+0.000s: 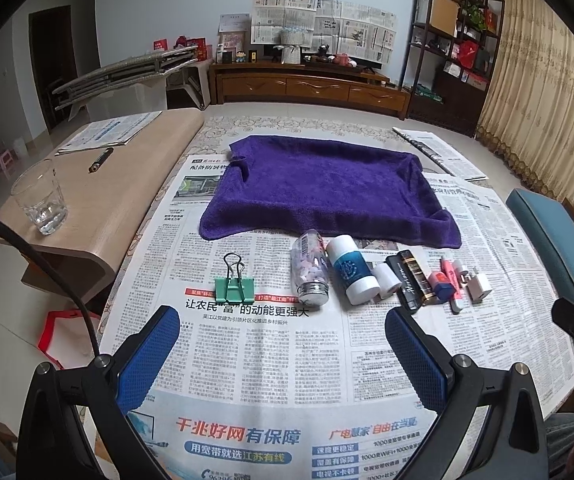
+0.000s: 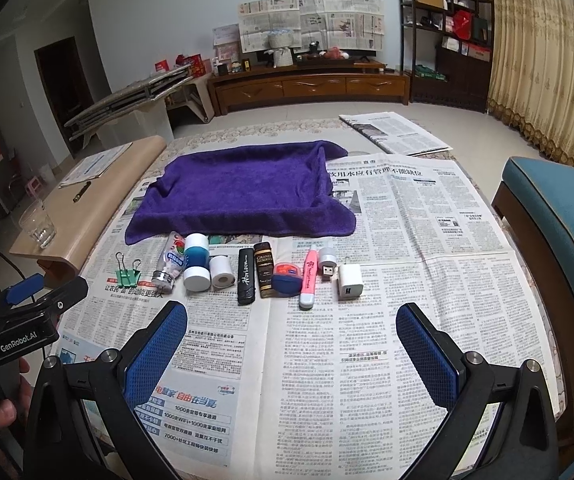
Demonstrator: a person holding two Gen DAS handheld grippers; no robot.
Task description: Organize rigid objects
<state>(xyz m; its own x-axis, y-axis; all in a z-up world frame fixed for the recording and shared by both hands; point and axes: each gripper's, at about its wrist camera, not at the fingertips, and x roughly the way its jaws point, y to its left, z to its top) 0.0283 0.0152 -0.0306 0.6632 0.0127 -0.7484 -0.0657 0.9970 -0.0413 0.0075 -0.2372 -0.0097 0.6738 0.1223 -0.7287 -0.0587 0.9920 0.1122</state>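
Note:
A row of small objects lies on newspaper before a purple towel-covered tray (image 1: 327,190) (image 2: 239,196): a green binder clip (image 1: 234,286) (image 2: 127,276), a clear bottle of pills (image 1: 311,270) (image 2: 169,260), a white-and-blue bottle (image 1: 353,270) (image 2: 197,262), a white roll (image 2: 222,272), a black Horizon case (image 2: 246,276), a brown box (image 2: 265,270), a pink marker (image 2: 309,278), a USB light (image 2: 327,262) and a white charger (image 2: 350,282). My left gripper (image 1: 283,348) is open and empty, short of the row. My right gripper (image 2: 291,344) is open and empty too.
A wooden side bench (image 1: 127,168) at the left holds a glass (image 1: 41,198), a pen and papers. A blue chair (image 2: 559,216) stands at the right. Newspaper (image 2: 407,280) covers the table. The left gripper's body (image 2: 19,320) shows in the right wrist view.

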